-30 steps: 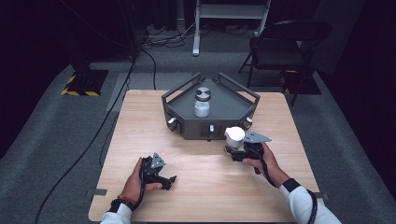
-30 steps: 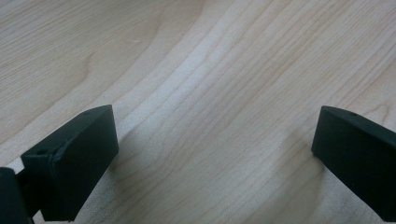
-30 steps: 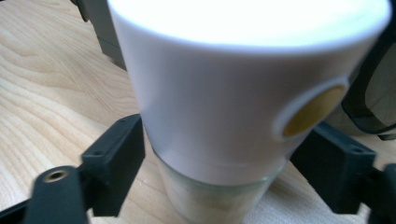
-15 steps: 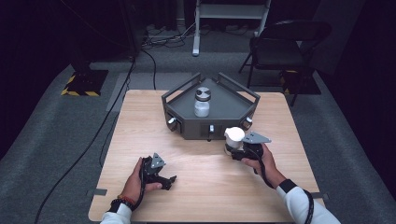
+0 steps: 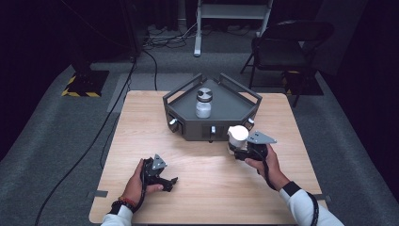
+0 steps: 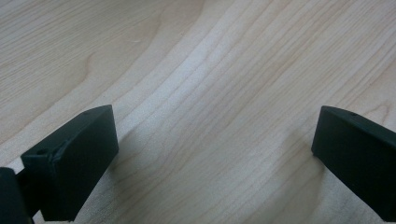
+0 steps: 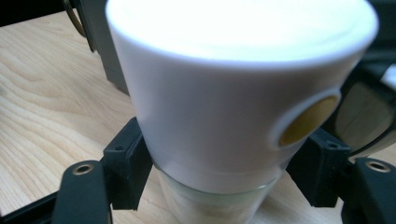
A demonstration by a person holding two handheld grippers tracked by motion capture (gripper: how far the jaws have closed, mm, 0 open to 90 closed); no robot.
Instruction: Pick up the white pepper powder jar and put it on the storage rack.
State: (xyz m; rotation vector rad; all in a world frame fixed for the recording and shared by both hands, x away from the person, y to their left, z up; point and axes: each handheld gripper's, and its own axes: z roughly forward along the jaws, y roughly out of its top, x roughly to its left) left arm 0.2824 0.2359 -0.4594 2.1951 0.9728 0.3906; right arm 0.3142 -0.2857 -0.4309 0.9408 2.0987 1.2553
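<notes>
A glass jar with a wide white cap [image 7: 243, 93] stands on the table just in front of the dark grey tray [image 5: 235, 101]. My right gripper [image 7: 219, 186] is shut on it, its black pads [image 7: 126, 168] pressing the glass just under the cap. From above, the same jar [image 5: 238, 135] and right gripper [image 5: 236, 149] sit at the tray's front right corner. A second jar with a grey lid [image 5: 203, 102] stands upright in the tray. My left gripper [image 5: 165, 181] rests low on the table at front left. Its jaws stand open [image 6: 215, 154] over bare wood.
The wooden table [image 5: 141, 136] stands on grey carpet. The tray has raised rails and small knobs [image 5: 173, 122] on its front face. A black chair [image 5: 287, 47] and a white stand [image 5: 230, 14] are beyond the table's far edge. Cables [image 5: 108, 127] trail over the floor at left.
</notes>
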